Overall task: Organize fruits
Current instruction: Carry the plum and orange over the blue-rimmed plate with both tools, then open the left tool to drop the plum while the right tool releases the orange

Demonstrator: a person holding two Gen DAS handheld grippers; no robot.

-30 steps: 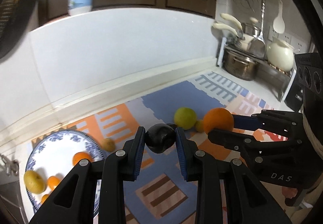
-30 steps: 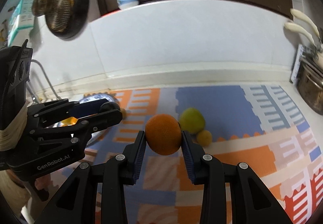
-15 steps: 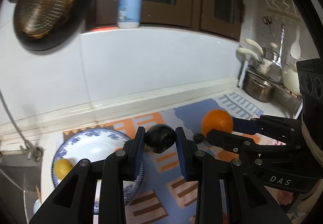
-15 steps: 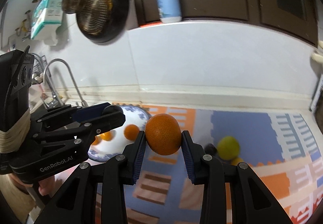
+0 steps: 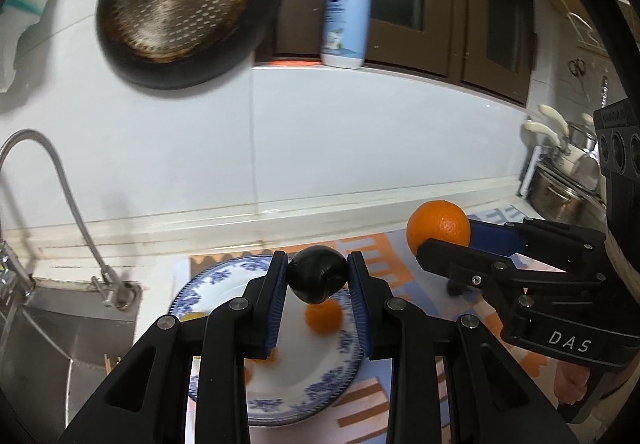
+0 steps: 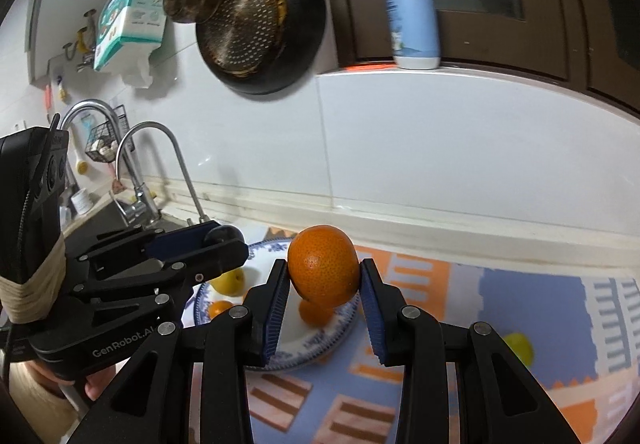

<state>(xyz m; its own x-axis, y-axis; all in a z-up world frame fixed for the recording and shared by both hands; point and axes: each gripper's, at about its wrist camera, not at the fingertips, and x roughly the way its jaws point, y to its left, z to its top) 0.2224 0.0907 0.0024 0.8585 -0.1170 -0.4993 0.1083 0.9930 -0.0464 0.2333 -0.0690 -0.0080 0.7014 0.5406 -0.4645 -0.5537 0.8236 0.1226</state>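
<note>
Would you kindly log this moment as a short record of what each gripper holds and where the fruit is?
left gripper: shut on dark plum, above the plate
right gripper: shut on large orange, over the plate's right rim
plate: blue-patterned, holds small orange and yellow fruit
mat: green fruit remains
</note>
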